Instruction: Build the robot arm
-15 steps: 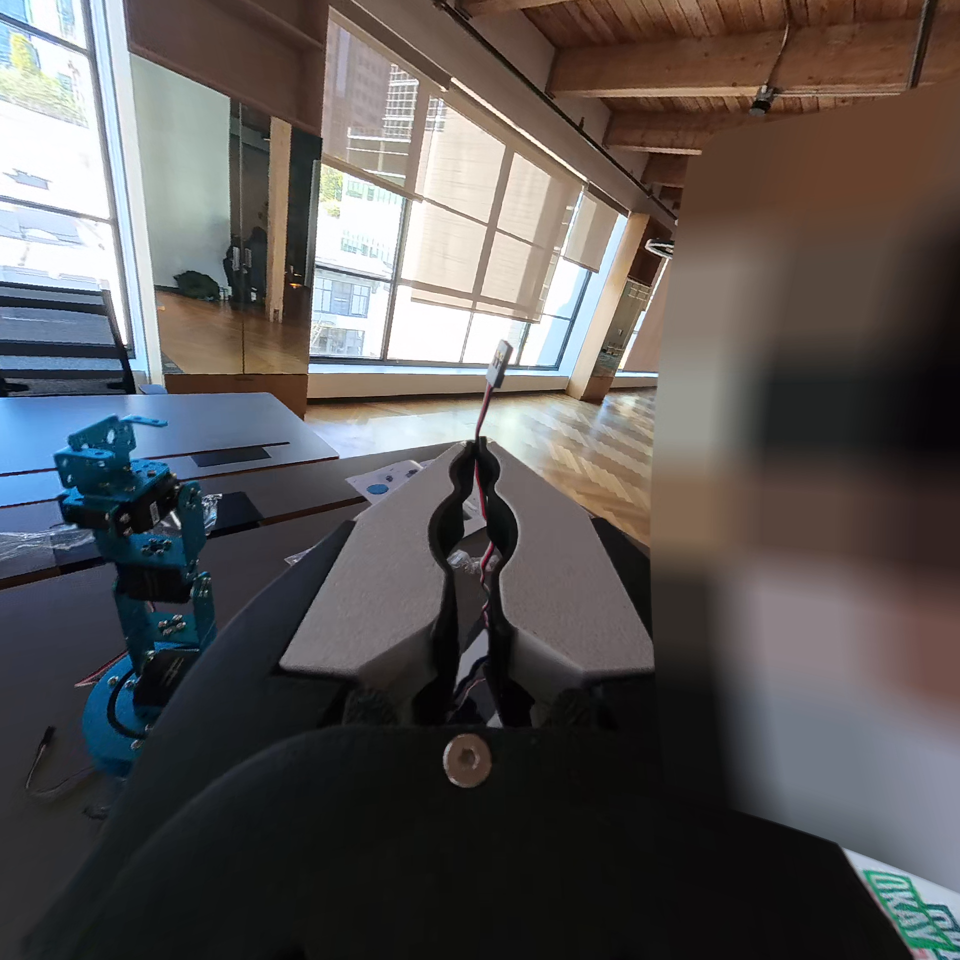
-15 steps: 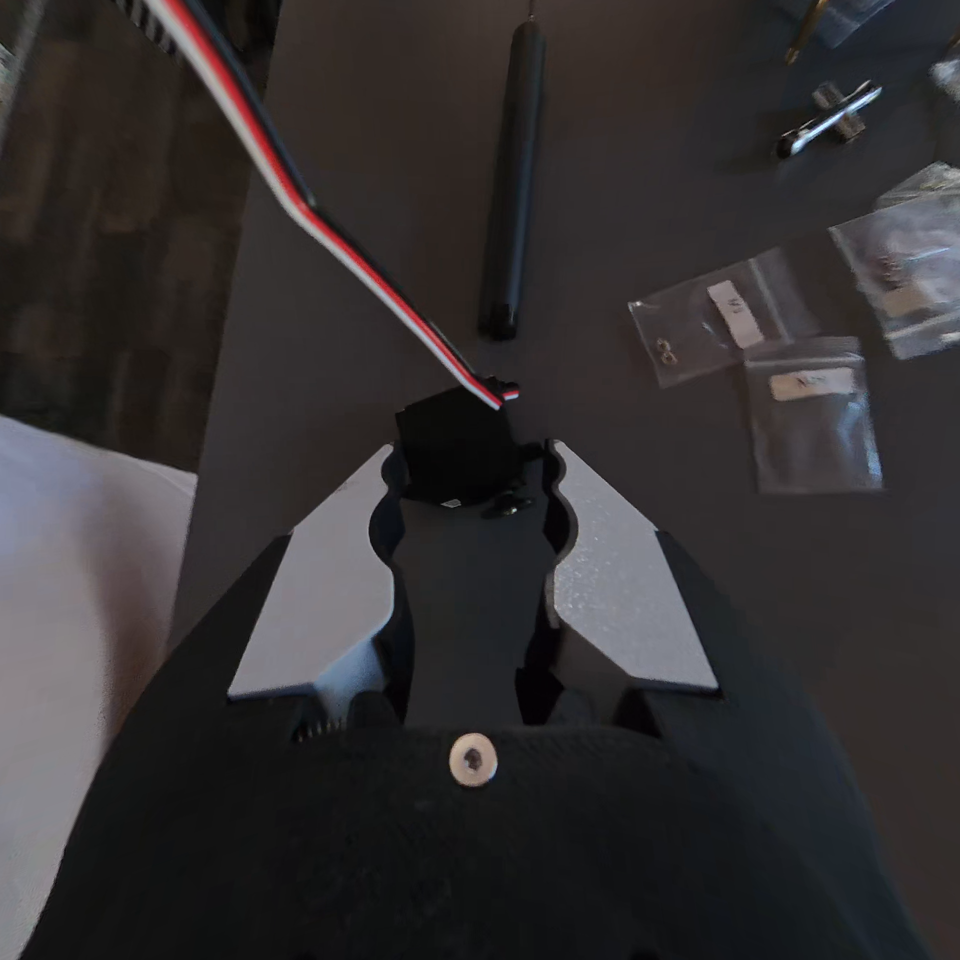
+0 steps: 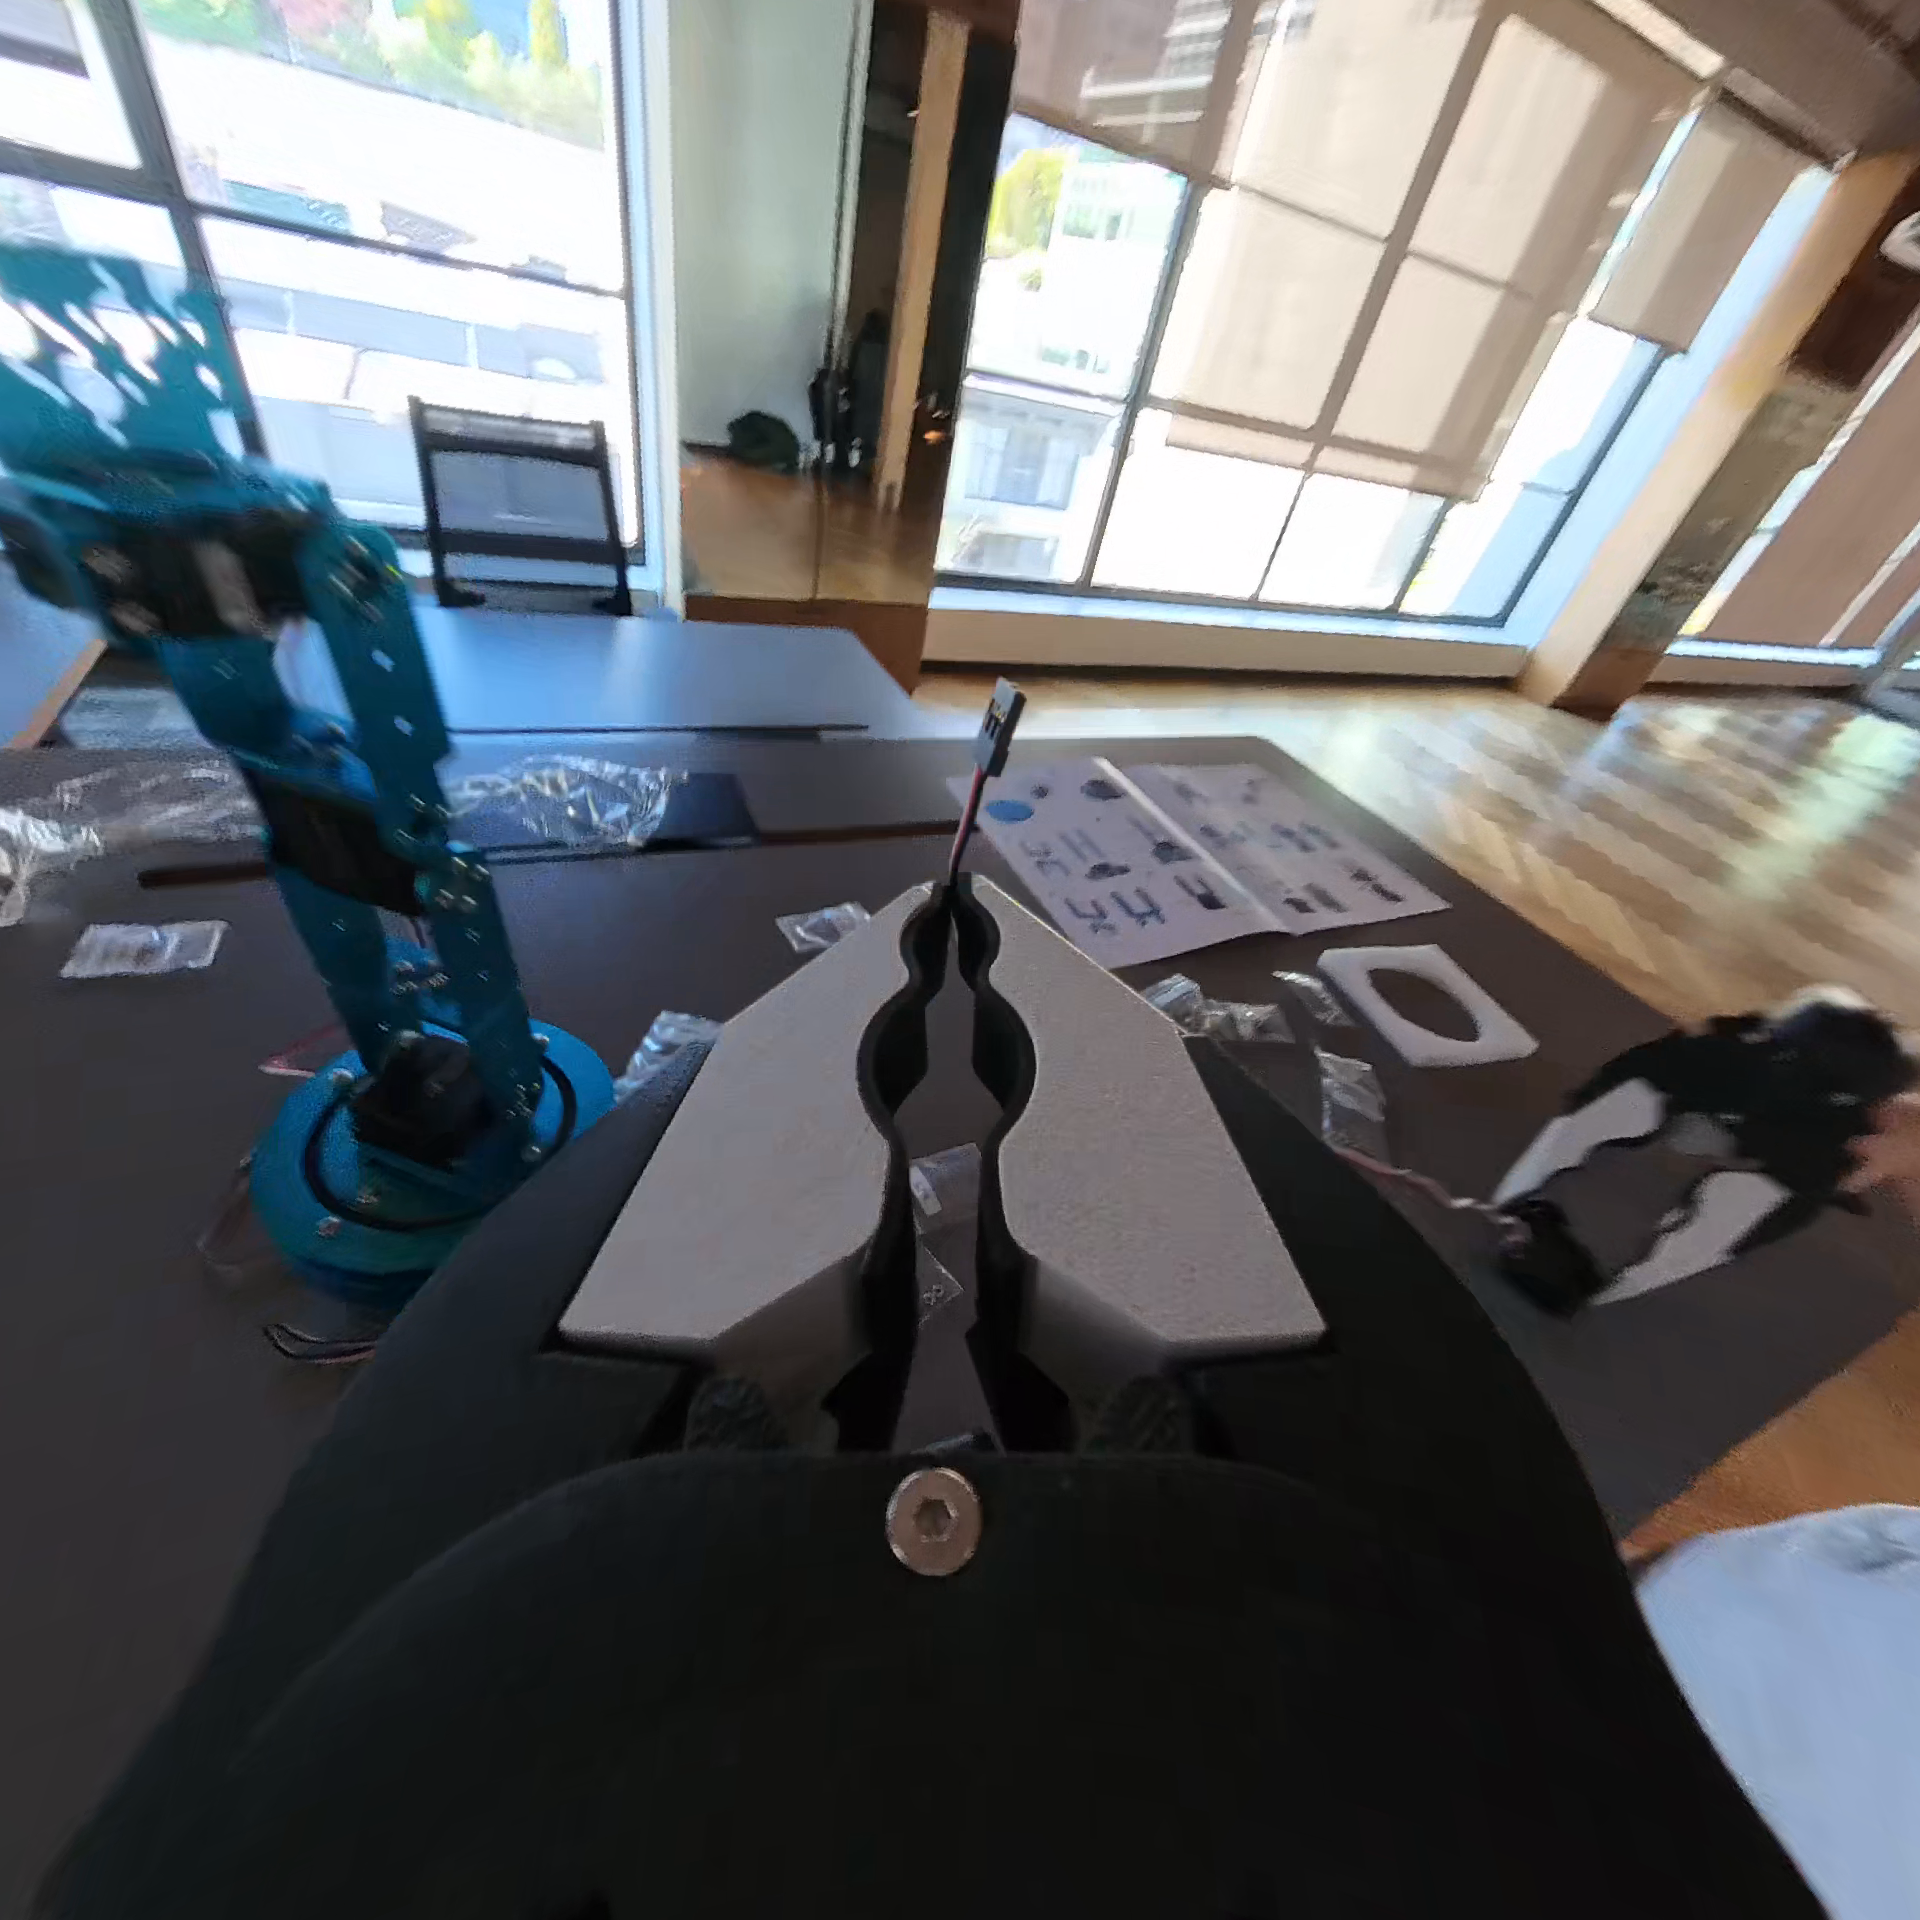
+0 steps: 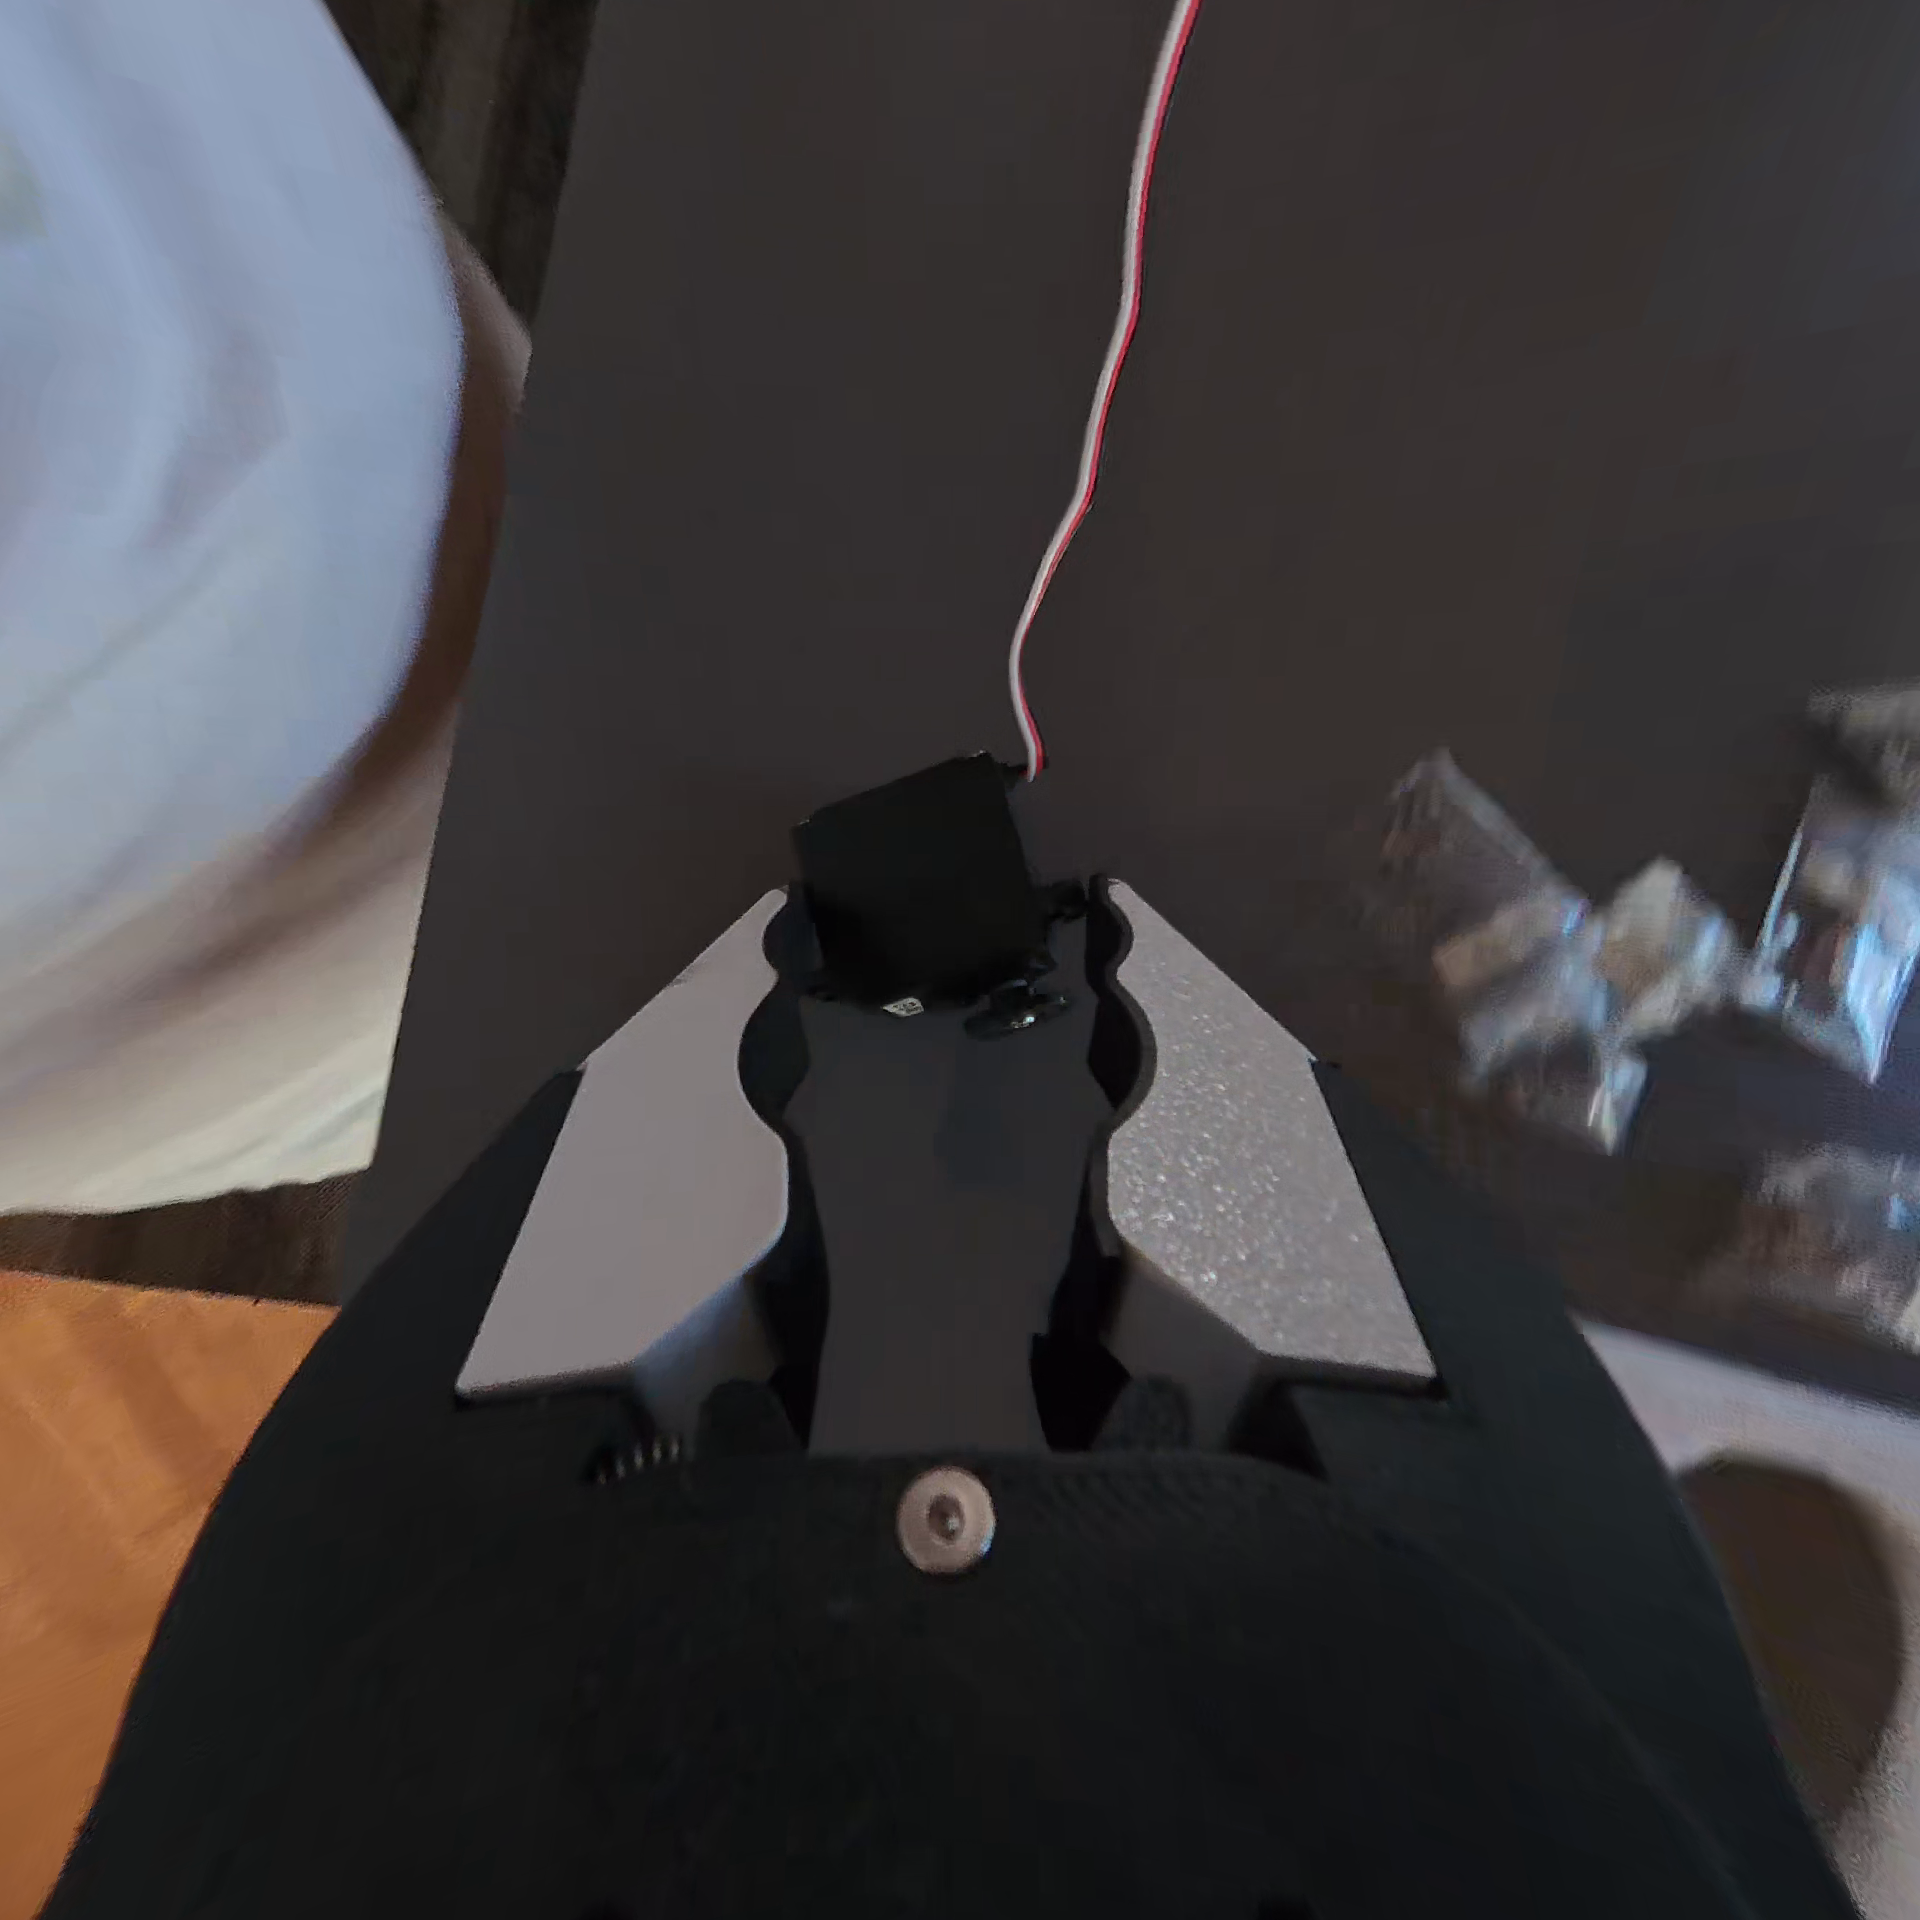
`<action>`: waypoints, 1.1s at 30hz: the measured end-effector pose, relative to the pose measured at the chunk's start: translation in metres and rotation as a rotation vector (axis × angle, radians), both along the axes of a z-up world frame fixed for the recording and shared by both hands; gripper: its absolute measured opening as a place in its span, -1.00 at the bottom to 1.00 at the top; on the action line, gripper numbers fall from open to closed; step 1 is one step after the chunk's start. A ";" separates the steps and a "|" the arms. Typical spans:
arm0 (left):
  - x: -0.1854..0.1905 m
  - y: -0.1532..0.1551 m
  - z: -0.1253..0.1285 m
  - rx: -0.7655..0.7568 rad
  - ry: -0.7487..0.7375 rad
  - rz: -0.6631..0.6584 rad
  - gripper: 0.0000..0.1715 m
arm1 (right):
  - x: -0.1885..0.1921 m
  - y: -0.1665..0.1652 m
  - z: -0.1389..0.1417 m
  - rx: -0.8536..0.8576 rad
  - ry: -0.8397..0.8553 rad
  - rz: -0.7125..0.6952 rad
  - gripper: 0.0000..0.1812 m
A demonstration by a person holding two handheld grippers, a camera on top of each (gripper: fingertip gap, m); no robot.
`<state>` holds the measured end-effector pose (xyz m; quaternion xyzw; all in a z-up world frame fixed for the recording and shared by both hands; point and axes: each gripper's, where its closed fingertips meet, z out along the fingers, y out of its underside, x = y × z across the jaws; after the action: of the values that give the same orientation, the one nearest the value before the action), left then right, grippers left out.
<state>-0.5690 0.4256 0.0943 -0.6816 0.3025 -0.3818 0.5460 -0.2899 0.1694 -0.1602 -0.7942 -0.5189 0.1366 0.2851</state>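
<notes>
My left gripper [image 3: 954, 894] is shut on a thin red, white and black servo cable [image 3: 966, 826]; its black connector [image 3: 1000, 717] sticks up past the fingertips. My right gripper [image 4: 940, 899] is shut on a small black servo [image 4: 914, 899] held above the dark table [image 4: 1455, 364]; the cable [image 4: 1101, 395] runs from the servo up out of view. In the left wrist view the right gripper [image 3: 1590, 1231] shows blurred at the right with the servo [image 3: 1543, 1242] in it. A blue robot arm kit [image 3: 353, 831] stands on its round base to the left.
An open instruction sheet [image 3: 1195, 862] and a white foam frame [image 3: 1423, 1003] lie on the table [image 3: 156, 1455] beyond my left gripper. Small clear parts bags [image 3: 1216, 1003] are scattered around; blurred bags [image 4: 1662, 956] show at the right. A chair [image 3: 514, 509] and windows are behind. The tips of one gripper are about 45 centimetres away from the tips of the other. To reach the blue robot arm kit [image 3: 353, 831] in a straight line is about 15 centimetres for my left fingers, about 55 centimetres for my right.
The left wrist view has swung down and left, and the blue robot arm now looms closer. The right gripper with the servo has moved, and the cable now runs straight up instead of slanting left.
</notes>
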 end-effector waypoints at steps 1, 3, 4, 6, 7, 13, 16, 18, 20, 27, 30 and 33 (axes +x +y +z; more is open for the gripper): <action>0.014 -0.002 -0.012 -0.004 0.019 0.017 -1.00 | 0.015 -0.013 0.000 -0.007 -0.006 0.002 -0.40; 0.043 -0.004 -0.038 -0.017 0.075 0.055 -1.00 | 0.041 -0.040 0.001 -0.047 -0.001 0.013 -0.40; 0.058 -0.006 -0.053 -0.028 0.114 0.075 -1.00 | 0.054 -0.054 0.000 -0.075 0.000 0.017 -0.40; 0.088 -0.010 -0.082 -0.041 0.192 0.109 -1.00 | 0.079 -0.081 -0.001 -0.123 0.008 0.032 -0.40; 0.102 -0.014 -0.099 -0.050 0.247 0.124 -1.00 | 0.091 -0.094 0.000 -0.152 0.024 0.039 -0.40; 0.175 -0.033 -0.194 -0.142 0.559 0.136 -1.00 | 0.150 -0.132 0.004 -0.271 0.175 0.063 -0.41; 0.201 -0.038 -0.212 -0.216 0.553 0.107 -0.94 | 0.164 -0.124 0.008 -0.304 0.257 0.068 -0.42; 0.213 -0.044 -0.217 -0.342 0.484 0.066 -0.48 | 0.169 -0.112 0.004 -0.306 0.264 0.054 -0.42; 0.223 -0.055 -0.213 -0.459 0.383 0.005 -0.30 | 0.163 -0.102 0.002 -0.298 0.295 0.062 -0.42; 0.223 -0.119 -0.182 -0.497 0.301 0.129 -0.25 | 0.118 -0.061 0.003 -0.258 0.431 0.031 -0.41; 0.280 -0.183 -0.161 -0.604 0.089 -0.079 -0.55 | 0.101 -0.042 0.008 -0.281 0.506 -0.007 -0.41; 0.319 -0.227 -0.170 -0.746 0.054 -0.236 -0.52 | 0.092 -0.024 0.013 -0.266 0.580 -0.072 -0.41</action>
<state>-0.2500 0.1981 -0.0759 -0.8037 0.2336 -0.5075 0.2048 -0.1976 0.1455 -0.1477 -0.7704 -0.3652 0.4135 0.3196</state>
